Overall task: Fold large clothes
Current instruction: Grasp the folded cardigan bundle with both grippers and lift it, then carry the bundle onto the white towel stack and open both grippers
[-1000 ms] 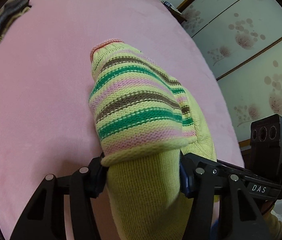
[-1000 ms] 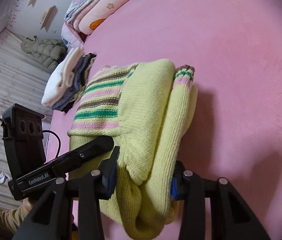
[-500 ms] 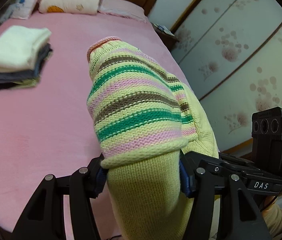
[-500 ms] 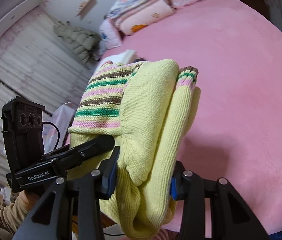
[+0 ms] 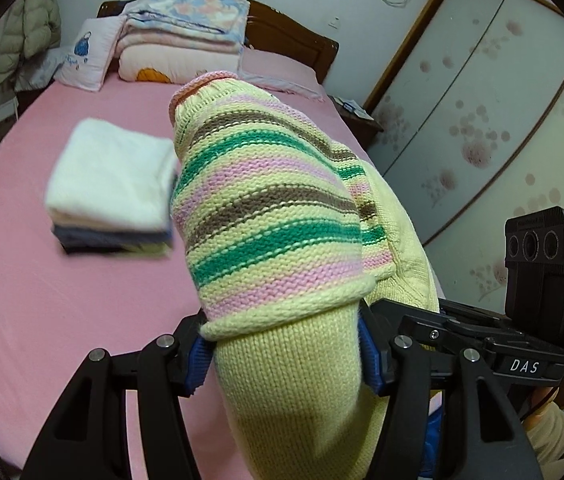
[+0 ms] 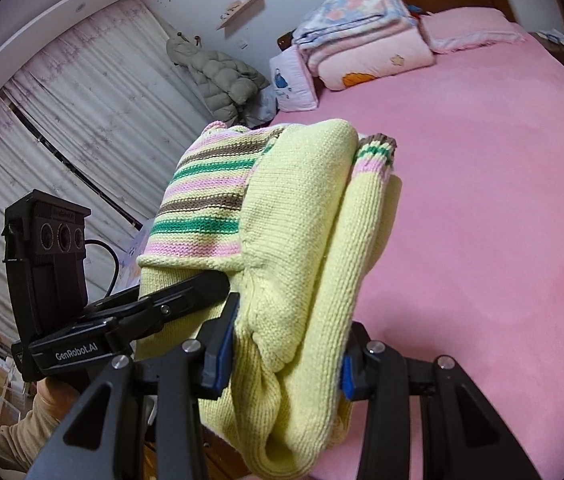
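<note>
A folded yellow knit sweater (image 5: 273,216) with green, pink and brown stripes is held in the air above the pink bed (image 5: 41,300). My left gripper (image 5: 286,354) is shut on one side of the bundle. My right gripper (image 6: 286,350) is shut on the other side; the sweater (image 6: 298,216) fills the middle of the right wrist view. Each gripper shows in the other's view, the right one (image 5: 482,344) and the left one (image 6: 129,320). A stack of folded clothes (image 5: 109,188) with a white item on top lies on the bed to the left, ahead of the sweater.
Folded quilts and pillows (image 5: 181,40) sit at the wooden headboard (image 5: 290,36). A wardrobe with sliding doors (image 5: 482,120) stands right of the bed. A curtain (image 6: 61,128) and a hung puffer jacket (image 6: 217,76) are on the left side. The pink bed surface (image 6: 482,220) spreads under the sweater.
Both grippers lifted the folded sweater off the bed and tilted upward, so the room, headboard and stack of folded clothes came into view. The grip on the sweater is unchanged.
</note>
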`<state>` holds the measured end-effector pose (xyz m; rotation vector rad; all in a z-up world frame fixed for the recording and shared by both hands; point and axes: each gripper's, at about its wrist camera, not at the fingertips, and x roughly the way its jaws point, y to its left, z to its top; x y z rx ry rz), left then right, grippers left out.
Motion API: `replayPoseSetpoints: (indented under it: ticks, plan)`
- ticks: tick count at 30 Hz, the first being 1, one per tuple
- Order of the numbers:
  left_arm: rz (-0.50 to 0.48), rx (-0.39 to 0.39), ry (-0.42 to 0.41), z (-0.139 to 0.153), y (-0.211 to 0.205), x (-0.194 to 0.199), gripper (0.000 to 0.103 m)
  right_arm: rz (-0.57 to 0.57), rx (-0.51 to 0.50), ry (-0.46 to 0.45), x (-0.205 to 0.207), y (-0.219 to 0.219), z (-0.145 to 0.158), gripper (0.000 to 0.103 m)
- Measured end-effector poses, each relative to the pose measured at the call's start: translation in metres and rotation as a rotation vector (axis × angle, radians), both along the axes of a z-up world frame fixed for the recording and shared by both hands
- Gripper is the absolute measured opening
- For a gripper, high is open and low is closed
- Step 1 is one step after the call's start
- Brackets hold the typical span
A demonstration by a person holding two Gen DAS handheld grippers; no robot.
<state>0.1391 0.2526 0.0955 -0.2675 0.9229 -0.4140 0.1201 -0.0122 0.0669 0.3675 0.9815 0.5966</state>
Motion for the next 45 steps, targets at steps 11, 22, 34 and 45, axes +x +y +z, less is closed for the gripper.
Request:
replayPoseSetpoints:
  ticks: [11, 22, 34, 45]
  plan:
    - [-0.05, 0.106, -0.004, -0.071, 0.145, 0.245, 0.06, -0.062, -0.009, -0.004, 0.193, 0.166, -0.06, 0.04]
    - [-0.022, 0.139, 0.112, -0.218, 0.176, 0.395, 0.063, -0.147, -0.165, 0.093, 0.346, 0.226, -0.195, 0.041]
    - [-0.038, 0.173, 0.083, -0.227, 0.173, 0.411, 0.088, -0.219, -0.27, 0.133, 0.34, 0.213, -0.211, 0.058]
    - [0.061, 0.184, 0.054, -0.176, 0.194, 0.352, 0.092, -0.208, -0.403, 0.071, 0.286, 0.204, -0.16, 0.058]
